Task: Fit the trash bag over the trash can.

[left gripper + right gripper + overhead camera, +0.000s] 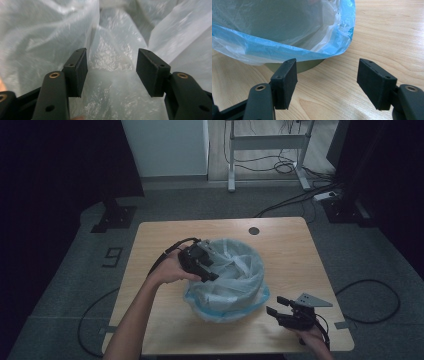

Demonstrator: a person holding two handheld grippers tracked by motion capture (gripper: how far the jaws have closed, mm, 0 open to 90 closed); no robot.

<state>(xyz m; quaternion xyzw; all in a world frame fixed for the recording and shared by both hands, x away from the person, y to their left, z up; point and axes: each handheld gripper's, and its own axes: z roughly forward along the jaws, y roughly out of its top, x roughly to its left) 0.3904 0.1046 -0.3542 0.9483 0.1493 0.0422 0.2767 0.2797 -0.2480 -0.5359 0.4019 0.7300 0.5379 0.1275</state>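
Note:
A round bin lined with a translucent white plastic bag [235, 275] stands in the middle of the wooden table [285, 250]. The bag's blue-edged hem [287, 48] hangs down over the bin's dark base [308, 65]. My left gripper [210, 270] is held over the bin's left rim, jaws open and pointing into the bag's crinkled lining [110, 55], with nothing between them. My right gripper [279, 306] rests low near the table's front right, open, its jaws aimed at the bin's base from a short distance.
A dark round grommet hole [254, 230] sits near the table's far edge. Cables [372, 295] lie on the grey floor to the right, and a white desk frame [267, 150] stands behind the table.

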